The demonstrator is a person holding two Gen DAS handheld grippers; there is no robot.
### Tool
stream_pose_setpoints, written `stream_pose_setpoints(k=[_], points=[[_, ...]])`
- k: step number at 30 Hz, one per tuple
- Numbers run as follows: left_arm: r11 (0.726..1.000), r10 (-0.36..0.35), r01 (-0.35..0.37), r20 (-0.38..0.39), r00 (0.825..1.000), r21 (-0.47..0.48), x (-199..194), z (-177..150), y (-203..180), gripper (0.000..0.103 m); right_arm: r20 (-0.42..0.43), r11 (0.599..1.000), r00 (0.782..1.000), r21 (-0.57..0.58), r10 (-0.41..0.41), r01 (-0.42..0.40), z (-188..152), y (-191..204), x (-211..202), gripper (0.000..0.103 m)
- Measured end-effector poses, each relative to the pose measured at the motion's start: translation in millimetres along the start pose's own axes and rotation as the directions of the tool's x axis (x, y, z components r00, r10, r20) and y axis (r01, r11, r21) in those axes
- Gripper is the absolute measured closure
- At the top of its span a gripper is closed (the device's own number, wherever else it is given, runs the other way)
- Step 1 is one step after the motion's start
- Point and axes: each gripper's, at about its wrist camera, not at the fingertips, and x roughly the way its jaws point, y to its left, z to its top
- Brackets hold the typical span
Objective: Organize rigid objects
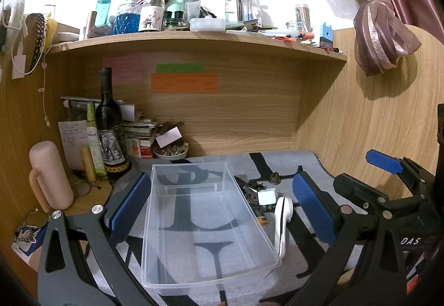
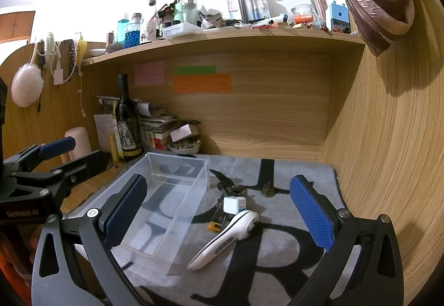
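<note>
A clear plastic bin [image 1: 205, 222] stands empty on the grey mat [image 1: 302, 164]; it also shows in the right wrist view [image 2: 166, 195]. Right of it lie a white handheld tool [image 2: 224, 239], a small white cube [image 2: 234, 204], a yellow-tipped lighter [image 2: 215, 225], dark metal clips [image 2: 231, 189] and a small dark knob [image 2: 268, 189]. The white tool [image 1: 281, 225] and cube [image 1: 267, 196] show in the left wrist view too. My left gripper [image 1: 222, 211] is open, straddling the bin. My right gripper [image 2: 219, 225] is open, above the small objects.
A wine bottle [image 1: 109, 128], a pink flask [image 1: 48, 175], stacked papers and a small bowl [image 1: 170, 152] crowd the back left corner. A cluttered wooden shelf [image 1: 194, 38] runs overhead. A wooden wall [image 2: 388, 153] and a tied curtain [image 1: 380, 28] stand at the right.
</note>
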Motion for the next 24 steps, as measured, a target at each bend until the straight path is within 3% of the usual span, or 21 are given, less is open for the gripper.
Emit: stream_pose_setpoints(k=[24], points=[[1.0, -0.017, 0.017, -0.021, 1.0, -0.007, 7.4, -2.8, 0.0, 0.0, 0.0, 1.0, 1.0, -0.005, -0.004, 0.004, 1.3, -0.6, -0.6, 0.0]])
